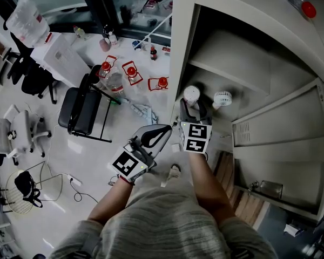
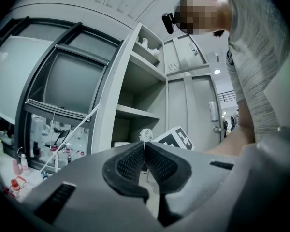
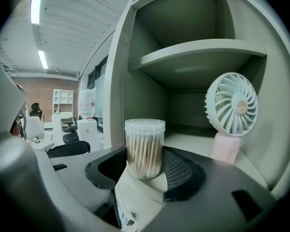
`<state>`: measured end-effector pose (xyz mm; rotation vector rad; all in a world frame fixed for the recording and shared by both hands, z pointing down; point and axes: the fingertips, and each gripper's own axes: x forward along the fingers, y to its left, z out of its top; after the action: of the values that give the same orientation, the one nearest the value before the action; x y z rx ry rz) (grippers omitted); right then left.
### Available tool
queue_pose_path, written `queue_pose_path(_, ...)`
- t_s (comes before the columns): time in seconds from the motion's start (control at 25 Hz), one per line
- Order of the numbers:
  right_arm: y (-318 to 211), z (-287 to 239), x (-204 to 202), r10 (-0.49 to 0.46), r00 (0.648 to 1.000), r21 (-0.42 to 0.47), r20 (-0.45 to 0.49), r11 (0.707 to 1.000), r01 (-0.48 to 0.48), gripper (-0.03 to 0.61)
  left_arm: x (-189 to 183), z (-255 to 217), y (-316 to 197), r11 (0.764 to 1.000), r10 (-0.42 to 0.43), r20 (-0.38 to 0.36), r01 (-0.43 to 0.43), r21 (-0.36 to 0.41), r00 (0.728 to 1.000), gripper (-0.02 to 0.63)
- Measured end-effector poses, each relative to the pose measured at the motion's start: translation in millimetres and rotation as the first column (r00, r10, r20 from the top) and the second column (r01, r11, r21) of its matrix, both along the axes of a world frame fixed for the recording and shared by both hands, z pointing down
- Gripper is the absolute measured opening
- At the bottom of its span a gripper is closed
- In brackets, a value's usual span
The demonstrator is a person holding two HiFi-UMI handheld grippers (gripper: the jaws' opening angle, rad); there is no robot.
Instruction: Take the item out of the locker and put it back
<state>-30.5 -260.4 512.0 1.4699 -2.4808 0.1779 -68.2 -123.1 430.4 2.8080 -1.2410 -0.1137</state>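
Note:
A clear round jar of cotton swabs (image 3: 145,148) stands upright between the pads of my right gripper (image 3: 145,164), which is shut on it. In the head view the jar (image 1: 191,95) is held at the front of the open grey locker (image 1: 243,53), level with its lower compartment. A small white fan (image 3: 231,105) on a pink base stands inside that compartment to the right of the jar, also visible as the fan (image 1: 223,97) from above. My left gripper (image 1: 154,136) hangs outside the locker, lower left of the right one. Its jaws (image 2: 145,159) are shut with nothing between them.
A shelf (image 3: 198,52) caps the compartment overhead. The locker's open door (image 1: 283,139) stands out to the right. A black chair (image 1: 83,109) and red-capped bottles (image 1: 131,72) are on the floor to the left. A white desk (image 1: 59,55) stands beyond them.

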Motion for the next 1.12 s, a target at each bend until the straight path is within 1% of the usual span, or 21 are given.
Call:
queue_pose_path(0.36, -3, 2, 2, 0.012, 1.000, -0.003, 0.009, 1.000, -0.012, 0.245, 3, 0, -2, 1.000, 0.004, -0.003, -0.004, -0.004, 1.000, 0.009)
queue_pose_path(0.44, -3, 1, 2, 0.004, 1.000, -0.003, 0.017, 1.000, -0.004, 0.245, 4, 2, -2, 1.000, 0.008, 0.004, -0.008, -0.011, 1.000, 0.009)
queue_pose_path(0.6, 0, -4, 3, -0.007, 0.999, -0.003, 0.047, 1.000, 0.008, 0.245, 4, -1, -3, 1.000, 0.005, -0.007, -0.005, 0.000, 1.000, 0.009)
queue_pose_path(0.84, 12, -10, 7, -0.019, 0.997, -0.009, 0.072, 1.000, 0.020, 0.245, 4, 3, -3, 1.000, 0.013, 0.006, -0.013, -0.016, 1.000, 0.009)
queue_pose_path(0.96, 21, -13, 9, -0.033, 0.998, 0.001, 0.063, 0.999, 0.033, 0.245, 6, -3, -5, 1.000, 0.013, -0.012, -0.013, 0.002, 1.000, 0.009)
queue_pose_path(1.12, 33, -19, 11, -0.052, 0.996, 0.006, 0.077, 0.999, 0.051, 0.245, 10, -3, -6, 1.000, 0.020, -0.011, -0.020, 0.006, 1.000, 0.009)
